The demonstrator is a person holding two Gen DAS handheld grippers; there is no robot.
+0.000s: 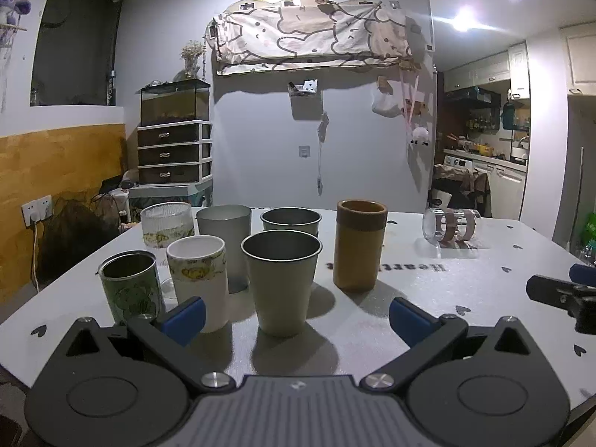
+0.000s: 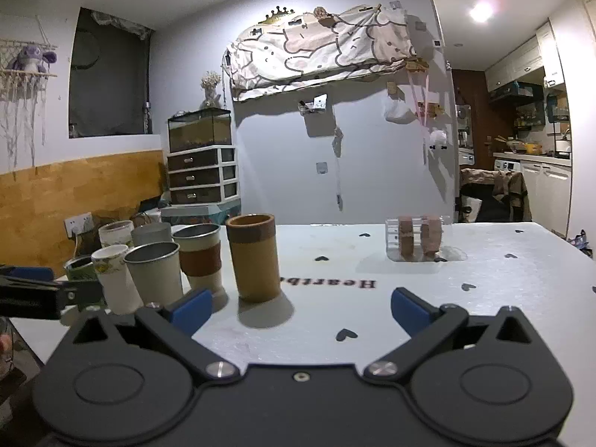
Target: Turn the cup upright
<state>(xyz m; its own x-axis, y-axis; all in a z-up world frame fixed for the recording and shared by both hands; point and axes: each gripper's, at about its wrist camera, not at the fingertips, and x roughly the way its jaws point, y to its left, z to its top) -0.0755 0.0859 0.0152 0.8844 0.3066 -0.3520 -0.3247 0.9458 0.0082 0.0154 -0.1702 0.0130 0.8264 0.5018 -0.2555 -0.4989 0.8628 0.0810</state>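
My left gripper [image 1: 296, 318] and right gripper [image 2: 301, 311] both stand wide open, holding nothing, low over the white table [image 1: 484, 298] with its small black hearts. The task's glass cup [image 2: 417, 238], clear with two brown bands, lies on its side, well apart from the rest. A cluster of upright cups crowds the left: a metal cup [image 1: 281, 283] nearest my left jaws, a tall tan cylinder [image 1: 359, 246], a white paper cup [image 1: 197, 279], a green printed tin [image 1: 130, 287]. Only the right view shows the brown sleeve on the rear metal cup [image 2: 199, 257]; the left view shows the glass cup's open mouth.
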